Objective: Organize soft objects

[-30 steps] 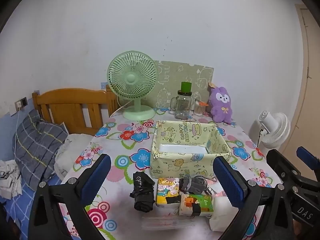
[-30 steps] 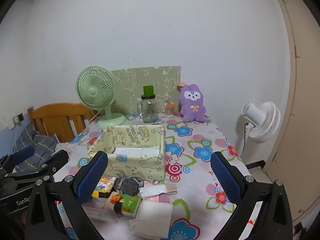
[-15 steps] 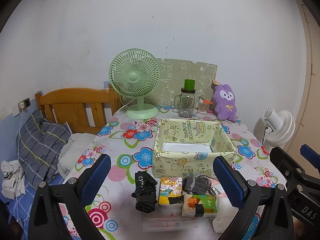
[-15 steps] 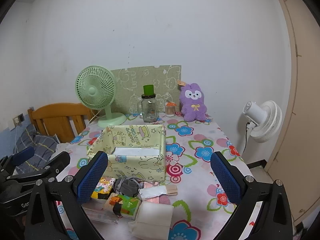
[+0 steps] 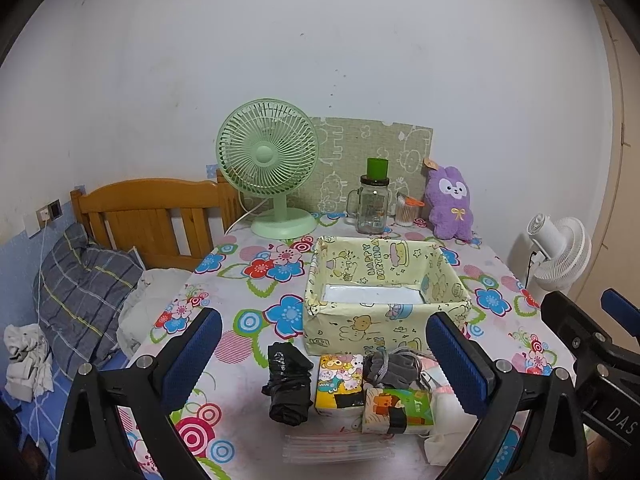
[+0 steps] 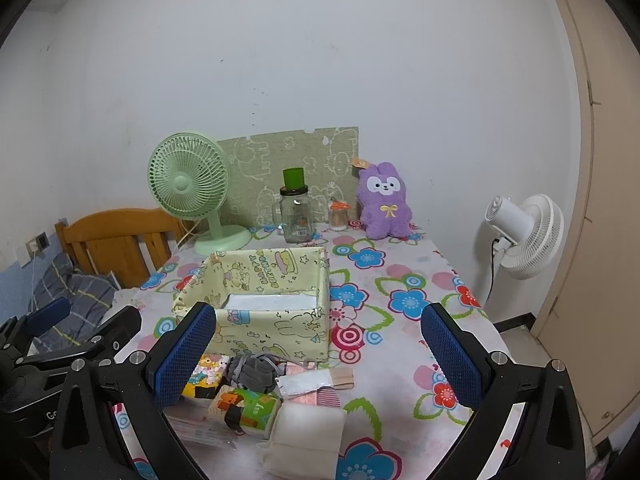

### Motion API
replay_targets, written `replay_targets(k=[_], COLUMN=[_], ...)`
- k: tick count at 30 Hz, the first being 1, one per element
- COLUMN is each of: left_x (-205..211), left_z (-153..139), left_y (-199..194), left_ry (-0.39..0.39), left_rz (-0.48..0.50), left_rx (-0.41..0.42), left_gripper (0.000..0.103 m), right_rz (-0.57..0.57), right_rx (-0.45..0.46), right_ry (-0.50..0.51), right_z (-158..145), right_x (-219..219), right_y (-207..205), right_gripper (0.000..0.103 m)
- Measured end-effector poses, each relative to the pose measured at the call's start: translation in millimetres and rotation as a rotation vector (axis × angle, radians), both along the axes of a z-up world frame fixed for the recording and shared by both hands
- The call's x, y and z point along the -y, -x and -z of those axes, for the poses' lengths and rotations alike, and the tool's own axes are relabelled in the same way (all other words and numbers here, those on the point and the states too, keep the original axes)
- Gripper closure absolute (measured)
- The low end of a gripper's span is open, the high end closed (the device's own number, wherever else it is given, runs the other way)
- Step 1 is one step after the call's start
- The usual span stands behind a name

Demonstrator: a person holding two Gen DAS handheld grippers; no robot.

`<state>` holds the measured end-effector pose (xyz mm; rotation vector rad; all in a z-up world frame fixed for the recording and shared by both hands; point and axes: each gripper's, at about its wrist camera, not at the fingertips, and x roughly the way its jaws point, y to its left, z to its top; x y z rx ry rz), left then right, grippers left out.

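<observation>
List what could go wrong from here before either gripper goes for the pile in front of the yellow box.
1. The gray pouch lies against the tissue packs, so a wide-open left gripper may catch two items at once.
2. The clear zip bags lie flat on the tablecloth and could slip from a pinch.
3. The yellow box looks light; a bump from the right gripper could shove it toward the glass jar.

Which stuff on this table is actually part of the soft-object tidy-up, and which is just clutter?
Job:
yellow fabric box
black bag roll
cartoon tissue pack
grey pouch
green-orange tissue pack
white folded cloth
zip bags

Lying about:
green fan
glass jar
purple plush, soft but set apart at the back
white floor fan
</observation>
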<state>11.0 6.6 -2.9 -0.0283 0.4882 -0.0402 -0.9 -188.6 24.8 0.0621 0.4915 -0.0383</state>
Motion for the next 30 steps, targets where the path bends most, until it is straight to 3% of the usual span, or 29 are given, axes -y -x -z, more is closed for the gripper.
replay_targets(k=[30], left_x=[7.6], left_z=[1.1], left_y=[2.8], left_ry=[-0.016], left_rz=[0.006], left_rx=[0.004], left_gripper=[0.001], right_rz=[0.014], right_rx=[0.008], right_ry=[-0.006], right_z=[0.3], right_x=[6.9], right_y=[5.6], right_gripper=[0.0])
